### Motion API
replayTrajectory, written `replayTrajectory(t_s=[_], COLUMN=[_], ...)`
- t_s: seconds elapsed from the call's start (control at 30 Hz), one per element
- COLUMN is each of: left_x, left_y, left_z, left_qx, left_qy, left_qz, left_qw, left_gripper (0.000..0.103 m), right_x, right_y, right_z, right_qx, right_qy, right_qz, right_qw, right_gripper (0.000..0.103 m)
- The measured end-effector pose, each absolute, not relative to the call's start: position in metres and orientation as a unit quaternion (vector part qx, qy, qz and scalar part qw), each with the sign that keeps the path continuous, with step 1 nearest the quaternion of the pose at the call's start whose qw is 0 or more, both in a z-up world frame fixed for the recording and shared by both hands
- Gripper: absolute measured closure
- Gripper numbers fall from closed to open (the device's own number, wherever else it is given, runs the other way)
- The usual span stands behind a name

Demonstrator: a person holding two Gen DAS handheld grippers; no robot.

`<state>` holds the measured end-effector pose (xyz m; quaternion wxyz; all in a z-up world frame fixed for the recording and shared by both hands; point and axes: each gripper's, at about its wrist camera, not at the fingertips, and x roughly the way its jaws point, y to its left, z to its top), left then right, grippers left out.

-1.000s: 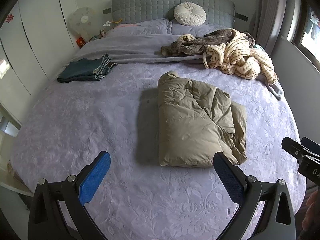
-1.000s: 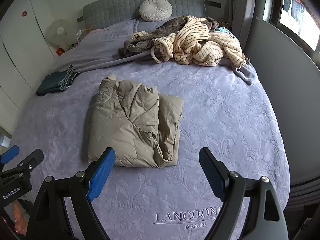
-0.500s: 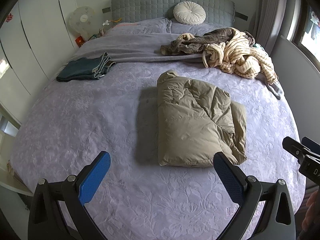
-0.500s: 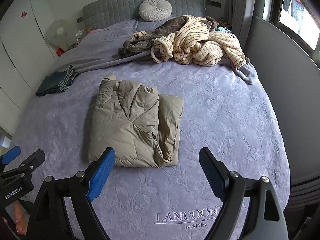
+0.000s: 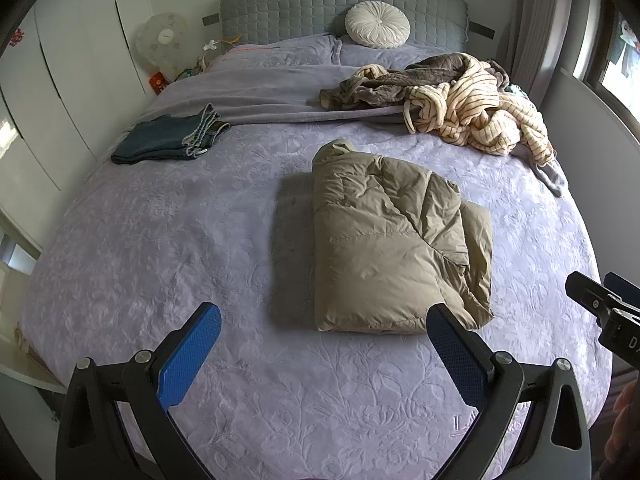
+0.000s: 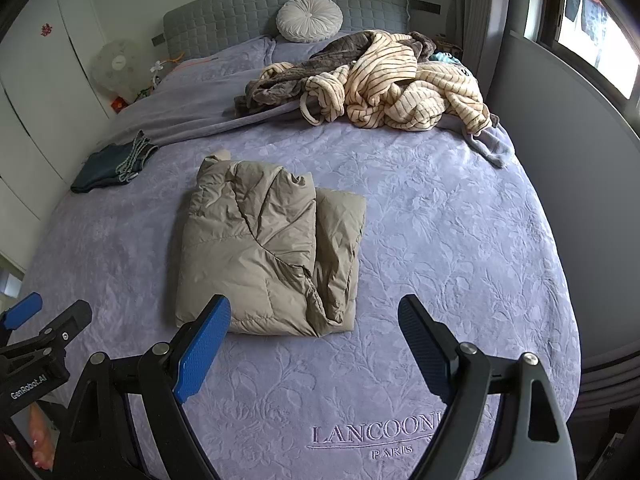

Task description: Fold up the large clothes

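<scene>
On the lilac bed [image 5: 120, 280], the tan puffer jacket [image 5: 392, 248] lies folded mid-mattress, seemingly finished, with both the left gripper [image 5: 324, 344] and right gripper [image 6: 314, 336] spread empty beside its near edge, so the next move likely targets the striped heap [image 6: 400, 88] beyond the jacket.

A bed [image 5: 160, 240] with a lilac embossed cover [image 6: 460, 240] fills the room, its cover stitched with "LANCOONE PARIS" lettering [image 6: 376, 436] near the foot. A grey quilted headboard [image 5: 280, 12] stands behind a round white cushion [image 5: 377, 29]. A white fan [image 5: 162, 46] stands beside the bed by white wardrobe doors [image 5: 68, 60], and a window [image 6: 592, 28] shows at the right.
</scene>
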<state>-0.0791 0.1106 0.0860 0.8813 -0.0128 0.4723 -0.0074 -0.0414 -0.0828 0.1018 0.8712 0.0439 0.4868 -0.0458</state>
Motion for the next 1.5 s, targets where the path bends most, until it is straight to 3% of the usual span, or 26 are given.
replayTrajectory(t_s=[1.5], left_x=[-0.0752], left_y=[0.1092], left_z=[0.0867], left_qx=[-0.011], left_qy=[0.472], left_qz=[-0.008], left_qw=[0.881], left_gripper=[0.000], right_x=[-0.0402], right_y=[-0.0818], right_z=[0.1029], right_qx=[0.045], right_qy=[0.488], right_qz=[-0.047], right_qw=[0.871], right_gripper=[0.015])
